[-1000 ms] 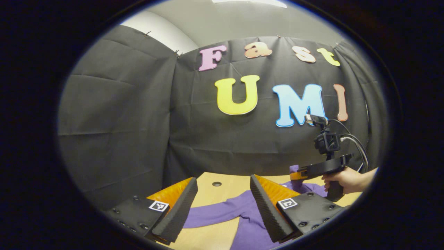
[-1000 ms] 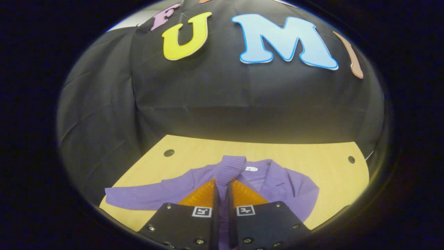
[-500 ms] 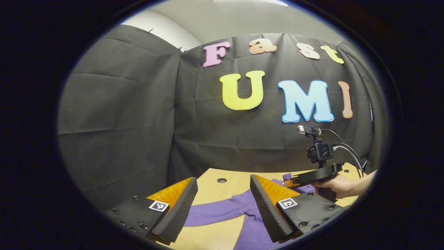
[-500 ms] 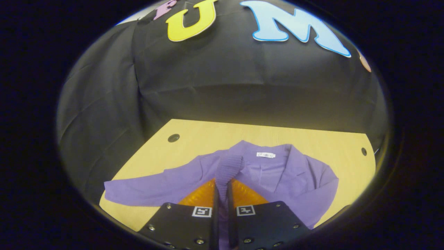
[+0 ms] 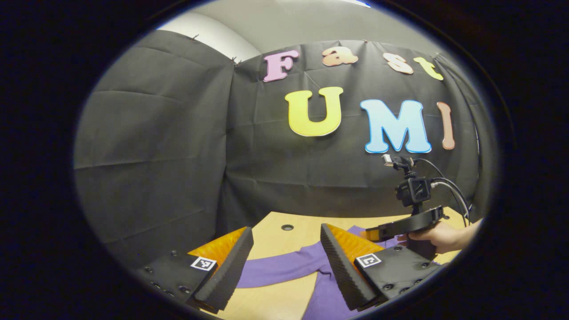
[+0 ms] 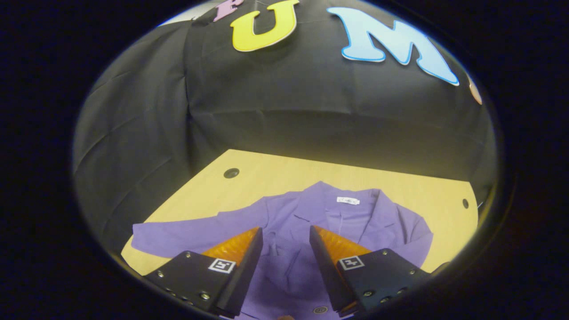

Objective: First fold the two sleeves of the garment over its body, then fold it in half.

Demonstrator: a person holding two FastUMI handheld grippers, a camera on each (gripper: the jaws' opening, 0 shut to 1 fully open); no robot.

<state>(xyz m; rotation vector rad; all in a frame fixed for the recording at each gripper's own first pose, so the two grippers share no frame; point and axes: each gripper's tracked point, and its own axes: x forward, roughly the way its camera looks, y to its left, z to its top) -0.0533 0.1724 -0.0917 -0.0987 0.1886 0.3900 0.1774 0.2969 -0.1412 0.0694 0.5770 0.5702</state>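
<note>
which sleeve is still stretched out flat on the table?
The sleeve at the left of the right gripper view; the other sleeve is already folded in over the jacket.

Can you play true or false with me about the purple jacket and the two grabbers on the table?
1. The right gripper is squeezing a sleeve. False: its fingers stand apart over the purple jacket and hold nothing.
2. The left gripper is open. True.
3. One sleeve lies stretched straight out to the side on the table. True.
4. The jacket is already folded in half. False: its body lies flat and open, with the collar and its little white tag showing.
5. A hand holds the right gripper, seen in the left gripper view. True.
</note>
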